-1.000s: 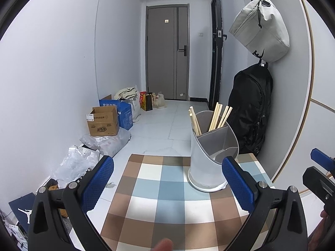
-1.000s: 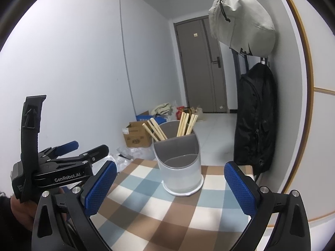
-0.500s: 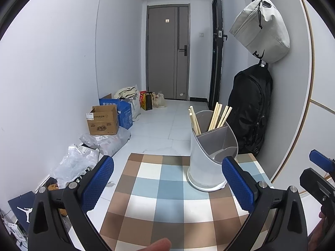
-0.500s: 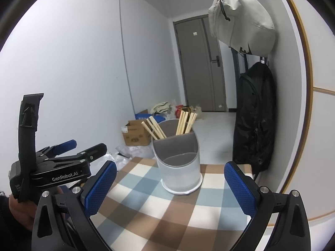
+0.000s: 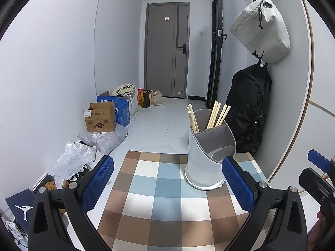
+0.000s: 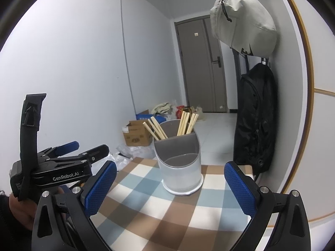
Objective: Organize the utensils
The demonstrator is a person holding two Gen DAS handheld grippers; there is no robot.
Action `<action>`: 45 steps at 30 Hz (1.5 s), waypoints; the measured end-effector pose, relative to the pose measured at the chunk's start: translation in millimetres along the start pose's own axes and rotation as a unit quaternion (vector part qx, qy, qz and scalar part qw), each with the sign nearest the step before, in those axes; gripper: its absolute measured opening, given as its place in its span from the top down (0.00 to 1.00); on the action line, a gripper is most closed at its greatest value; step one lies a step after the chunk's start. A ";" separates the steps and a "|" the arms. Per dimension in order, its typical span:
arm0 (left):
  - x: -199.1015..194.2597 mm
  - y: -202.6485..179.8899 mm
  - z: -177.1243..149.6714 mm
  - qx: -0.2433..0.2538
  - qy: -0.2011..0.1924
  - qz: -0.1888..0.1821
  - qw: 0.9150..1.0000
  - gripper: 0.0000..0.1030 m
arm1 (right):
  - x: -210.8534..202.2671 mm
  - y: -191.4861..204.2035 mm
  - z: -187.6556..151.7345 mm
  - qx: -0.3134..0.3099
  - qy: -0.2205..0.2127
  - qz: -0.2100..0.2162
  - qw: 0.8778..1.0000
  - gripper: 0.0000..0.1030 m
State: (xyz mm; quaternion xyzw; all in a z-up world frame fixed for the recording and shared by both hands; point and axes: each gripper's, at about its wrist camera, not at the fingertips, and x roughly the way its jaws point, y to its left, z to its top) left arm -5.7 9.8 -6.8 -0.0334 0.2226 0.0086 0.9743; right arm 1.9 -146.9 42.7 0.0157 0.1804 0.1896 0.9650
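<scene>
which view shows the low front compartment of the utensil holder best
The right wrist view. It looks into the open mouth of the utensil holder, and the front compartment looks empty there. The left wrist view sees the utensil holder from the side, showing only a sliver of that compartment behind its divider, with chopsticks in the rear section.

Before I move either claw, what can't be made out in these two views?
- Lower ends of the wooden chopsticks: both views, hidden by the grey plastic utensil holder's wall.
- Bottom of the holder's front compartment: left wrist view, blocked by its rim.
- Near part of the checked tablecloth: both views, cut off by the bottom edge and claw frames.
- Right claw in the left wrist view: cut off by the right edge.
</scene>
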 end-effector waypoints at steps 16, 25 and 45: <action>0.3 0.3 0.3 0.000 0.004 -0.004 1.000 0.02 | -0.3 -0.5 0.0 0.004 -0.002 0.000 1.000 0.00; 2.0 1.2 1.2 -0.002 0.006 0.000 1.000 0.02 | 2.3 -1.7 -0.6 0.010 0.002 0.000 1.000 0.00; 5.5 2.7 -0.7 -0.011 0.008 0.006 1.000 0.02 | 2.4 -1.5 -1.6 0.016 0.005 0.007 1.000 0.00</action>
